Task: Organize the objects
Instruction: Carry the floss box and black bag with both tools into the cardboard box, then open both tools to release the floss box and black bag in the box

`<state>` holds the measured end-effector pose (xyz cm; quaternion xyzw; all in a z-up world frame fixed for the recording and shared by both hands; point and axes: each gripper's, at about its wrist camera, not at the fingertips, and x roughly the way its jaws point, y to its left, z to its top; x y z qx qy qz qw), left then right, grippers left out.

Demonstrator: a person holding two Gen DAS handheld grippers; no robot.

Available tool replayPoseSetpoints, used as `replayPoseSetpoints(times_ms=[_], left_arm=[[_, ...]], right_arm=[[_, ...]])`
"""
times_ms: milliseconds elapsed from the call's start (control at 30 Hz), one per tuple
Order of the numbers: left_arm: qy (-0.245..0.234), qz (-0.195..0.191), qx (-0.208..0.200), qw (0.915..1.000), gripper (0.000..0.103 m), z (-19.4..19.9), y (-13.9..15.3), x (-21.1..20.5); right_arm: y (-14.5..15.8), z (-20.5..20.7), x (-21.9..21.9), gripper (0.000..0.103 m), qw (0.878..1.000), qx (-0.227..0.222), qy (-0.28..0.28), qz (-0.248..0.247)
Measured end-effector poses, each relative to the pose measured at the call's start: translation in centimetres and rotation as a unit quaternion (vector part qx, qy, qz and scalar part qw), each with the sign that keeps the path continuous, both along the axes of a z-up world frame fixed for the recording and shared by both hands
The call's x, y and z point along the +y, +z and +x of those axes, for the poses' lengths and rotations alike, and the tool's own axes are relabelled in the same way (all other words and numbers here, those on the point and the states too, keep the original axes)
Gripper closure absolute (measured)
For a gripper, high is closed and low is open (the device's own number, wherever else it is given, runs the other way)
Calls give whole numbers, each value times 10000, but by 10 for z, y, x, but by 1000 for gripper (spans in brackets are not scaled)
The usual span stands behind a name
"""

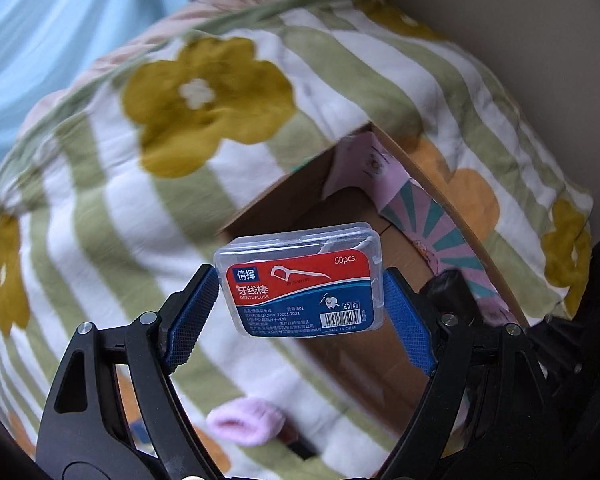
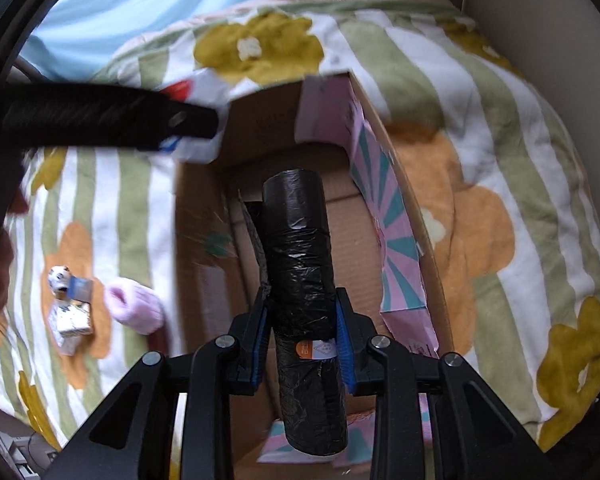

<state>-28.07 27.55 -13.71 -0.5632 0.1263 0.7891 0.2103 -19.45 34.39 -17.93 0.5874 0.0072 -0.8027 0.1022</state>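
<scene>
My left gripper (image 1: 302, 300) is shut on a clear dental floss box (image 1: 300, 278) with a red and blue label, held in the air above the near left edge of an open cardboard box (image 1: 284, 192). My right gripper (image 2: 302, 328) is shut on a black roll of garbage bags (image 2: 300, 264), held over the inside of the same cardboard box (image 2: 204, 240). The left gripper's arm and the floss box (image 2: 196, 120) show at the box's far left corner in the right wrist view. The roll's end (image 1: 448, 288) shows in the left wrist view.
The box sits on a bed quilt (image 1: 120, 220) with green stripes and yellow and orange flowers. A pink fuzzy sock (image 2: 136, 308) lies left of the box. A small figurine and packet (image 2: 66, 304) lie further left. The box's flaps have pink and teal lining (image 2: 396, 240).
</scene>
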Motion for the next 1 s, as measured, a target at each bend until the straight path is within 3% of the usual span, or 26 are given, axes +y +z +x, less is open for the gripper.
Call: replayPoseSetpoints(times_ms=[267, 567, 633, 667, 700, 733, 767, 800, 1000], left_arm=[[-791, -436, -334, 9954, 22, -15, -62, 61], [-1189, -684, -303, 9901, 22, -6, -90, 75], [-1209, -752, -121, 9897, 21, -4, -89, 76], [-1224, -810, 29, 9892, 20, -2, -87, 77], [-1241, -847, 129, 9886, 10, -1, -84, 77], [-1259, -845, 202, 9882, 0, 0, -81, 78], [-1277, -800, 225, 9883, 0, 1, -79, 77], [-1292, -754, 224, 9885, 0, 1, -77, 77], [-1275, -744, 160, 9889, 0, -1, -73, 74]], right_arm=[[-44, 6, 2, 76, 9996, -165, 219, -44], [-64, 18, -3, 76, 9990, -206, 375, -110], [-63, 20, -2, 75, 9993, -157, 336, -95], [-62, 21, -2, 71, 9993, -124, 336, -102], [-62, 22, -2, 64, 9992, -120, 352, -128], [-60, 25, -2, 37, 9993, -107, 345, -132], [-59, 26, -2, 5, 9994, -72, 319, -131], [-57, 29, -1, 0, 9993, -20, 309, -189], [-47, 44, 4, 0, 9990, 141, 117, -409]])
